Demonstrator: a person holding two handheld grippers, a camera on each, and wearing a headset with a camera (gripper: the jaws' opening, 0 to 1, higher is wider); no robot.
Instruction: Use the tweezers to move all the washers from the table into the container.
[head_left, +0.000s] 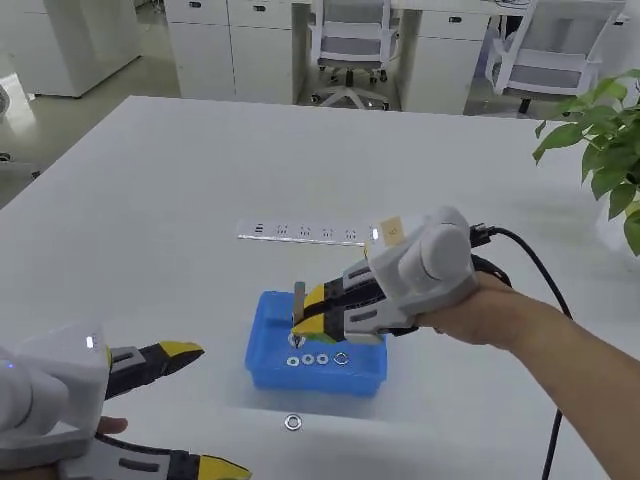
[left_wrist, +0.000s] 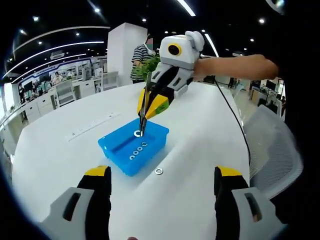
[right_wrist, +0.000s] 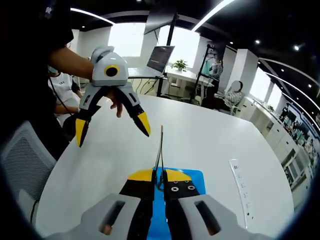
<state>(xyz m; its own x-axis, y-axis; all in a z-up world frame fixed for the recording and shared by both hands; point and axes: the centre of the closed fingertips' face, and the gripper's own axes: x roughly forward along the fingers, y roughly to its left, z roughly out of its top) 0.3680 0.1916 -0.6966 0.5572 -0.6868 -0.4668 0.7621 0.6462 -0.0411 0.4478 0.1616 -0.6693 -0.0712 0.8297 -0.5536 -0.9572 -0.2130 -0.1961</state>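
Head view: the right gripper (head_left: 312, 312) is over the shallow blue plastic container (head_left: 330, 381). Its jaws are pinched nearly together on the thin grey metal tweezers (head_left: 298, 296), whose tips point down into the container. Four small silver metal ring washers (head_left: 308, 359) lie in a row on the container floor. A fifth washer (head_left: 296, 341) sits right at the tweezers' tips; can't tell if it is gripped or lying loose. One loose washer (head_left: 292, 422) is on the white table (head_left: 150, 200), just beside the container at its 6 o'clock. The left gripper (head_left: 220, 410) is at 8 o'clock from the container, jaws spread wide, holding nothing. A white power strip (head_left: 300, 232) lies at 12 o'clock, well apart. Left gripper view: own jaws wide apart and empty, the loose washer ahead between them, the container beyond at 11 o'clock with the tweezers dipping in. Right gripper view: own jaws clamped on the tweezers above the container, the left gripper at 10 o'clock, open. Judgement: nearly done, with five washers in or over the container and one visible washer left to move.
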